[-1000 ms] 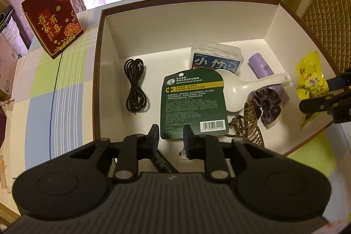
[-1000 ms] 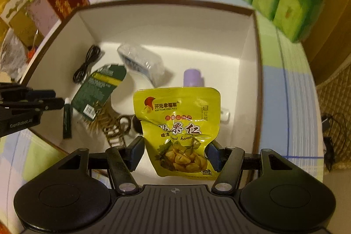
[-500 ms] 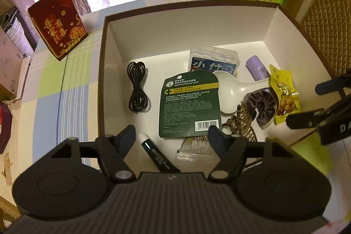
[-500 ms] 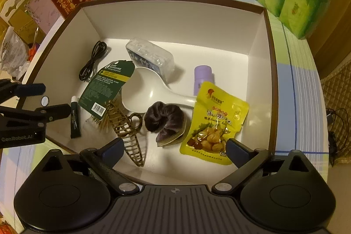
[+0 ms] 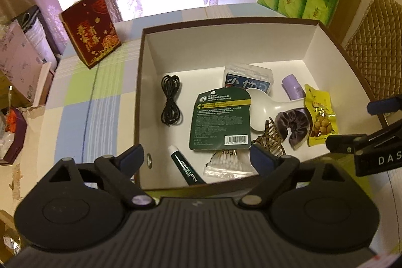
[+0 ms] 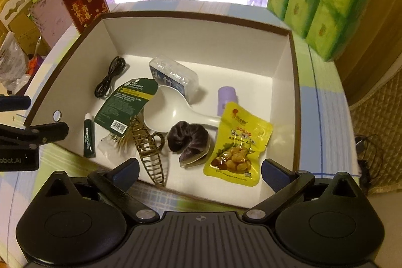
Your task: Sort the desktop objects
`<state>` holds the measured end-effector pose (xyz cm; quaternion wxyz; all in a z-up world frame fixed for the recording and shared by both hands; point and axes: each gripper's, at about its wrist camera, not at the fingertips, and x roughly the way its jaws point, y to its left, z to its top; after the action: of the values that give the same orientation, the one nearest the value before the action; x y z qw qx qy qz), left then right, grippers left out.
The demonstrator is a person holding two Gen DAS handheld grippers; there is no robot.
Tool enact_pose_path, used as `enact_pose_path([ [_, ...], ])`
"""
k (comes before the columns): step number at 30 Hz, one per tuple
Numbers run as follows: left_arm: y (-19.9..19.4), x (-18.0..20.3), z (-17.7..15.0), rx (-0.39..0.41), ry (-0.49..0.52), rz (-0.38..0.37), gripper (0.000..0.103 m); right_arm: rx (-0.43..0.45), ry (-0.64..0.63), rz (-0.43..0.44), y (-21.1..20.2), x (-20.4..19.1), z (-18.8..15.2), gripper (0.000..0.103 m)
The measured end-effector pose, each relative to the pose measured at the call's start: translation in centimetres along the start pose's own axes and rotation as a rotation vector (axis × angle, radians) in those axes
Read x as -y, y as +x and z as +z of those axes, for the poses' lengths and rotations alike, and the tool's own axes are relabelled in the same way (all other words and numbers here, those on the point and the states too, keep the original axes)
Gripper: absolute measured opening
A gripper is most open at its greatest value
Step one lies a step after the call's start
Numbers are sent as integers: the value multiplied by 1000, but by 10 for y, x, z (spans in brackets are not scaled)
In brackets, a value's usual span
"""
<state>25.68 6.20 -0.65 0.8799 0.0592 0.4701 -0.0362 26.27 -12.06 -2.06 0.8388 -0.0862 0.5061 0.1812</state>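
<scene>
While both tools hang over the near edge of the white box (image 5: 148,59), their jaws are opening wide and nothing is between them. The left tool (image 5: 197,158) has the green lip balm tube (image 5: 187,168) and the bag of cotton swabs (image 5: 227,165) just ahead of it, inside the box. The dark green lip balm card (image 5: 221,121) lies a bit farther on, and the black cable (image 5: 170,101) is ahead to its left. The right tool (image 6: 199,170) has the yellow snack bag (image 6: 238,142) just in front, toward its right finger. The purple scrunchie (image 6: 188,138) and the brown hair claw (image 6: 148,150) lie in front too, touching the white rice spoon (image 6: 168,112). The box sits on the checked counter (image 5: 83,102).
</scene>
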Motion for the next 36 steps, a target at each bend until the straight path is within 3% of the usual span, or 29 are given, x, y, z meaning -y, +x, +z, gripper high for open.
enact_pose_path([
  [24,-73,24,-43,78,-43,23,96,115,58,2,-61,-2,-49,101],
  [36,-105,45,-60,105,-67,25,96,166,-2,-1,-86,-4,-76,101],
])
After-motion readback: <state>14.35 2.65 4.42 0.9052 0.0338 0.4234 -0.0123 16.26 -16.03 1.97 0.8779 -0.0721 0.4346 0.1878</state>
